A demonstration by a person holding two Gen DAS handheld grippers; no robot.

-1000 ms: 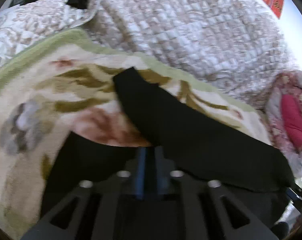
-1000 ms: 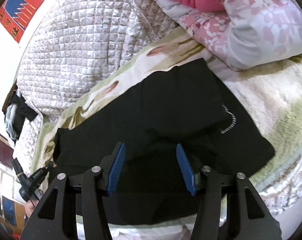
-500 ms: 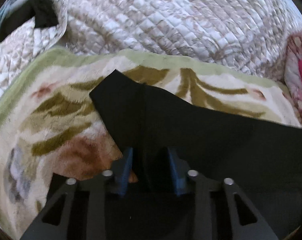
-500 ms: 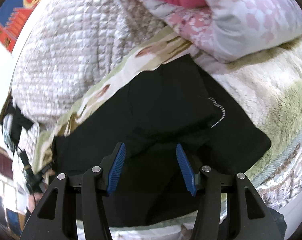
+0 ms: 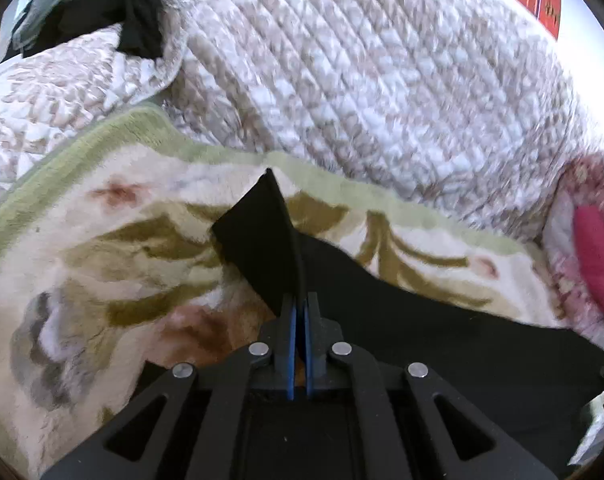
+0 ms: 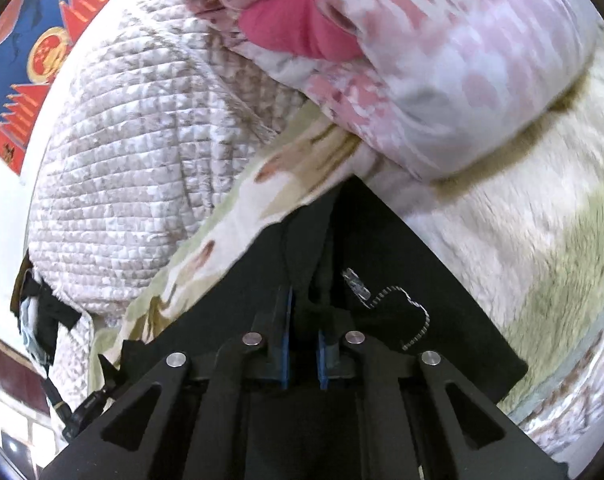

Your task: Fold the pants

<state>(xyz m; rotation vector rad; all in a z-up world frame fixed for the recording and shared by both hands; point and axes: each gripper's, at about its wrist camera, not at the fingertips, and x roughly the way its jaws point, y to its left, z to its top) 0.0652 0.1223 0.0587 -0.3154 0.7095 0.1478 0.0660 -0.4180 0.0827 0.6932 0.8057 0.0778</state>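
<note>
Pants: black pants [image 5: 382, 320] lie spread on the flowered blanket [image 5: 101, 248], pinched at two places; in the right wrist view the dark cloth [image 6: 402, 272] fans out from the fingers toward the pillow, with a thin dotted white line of stitching on it
Left gripper: left gripper [image 5: 299, 312] has its blue pads pressed together on an edge of the pants; a pointed corner of the cloth stands up past the fingertips, raised off the blanket
Right gripper: right gripper [image 6: 304, 320] has jaws closing on a bunched ridge of the pants; the cloth sits between the blue pads and is gathered into folds there
Blanket: cream plush with olive leaves, a grey flower and a pale green border; it lies under the pants
Quilt: a beige and white quilt [image 5: 382, 72] is heaped behind the blanket, touching its green border
Pillow: a pink and white flowered pillow [image 6: 442, 80] rests on the blanket just beyond the far end of the pants, with bright pink cloth [image 6: 293, 28] against it
Wall hanging: a red and blue hanging [image 6: 25, 76] shows at the upper left of the right wrist view
</note>
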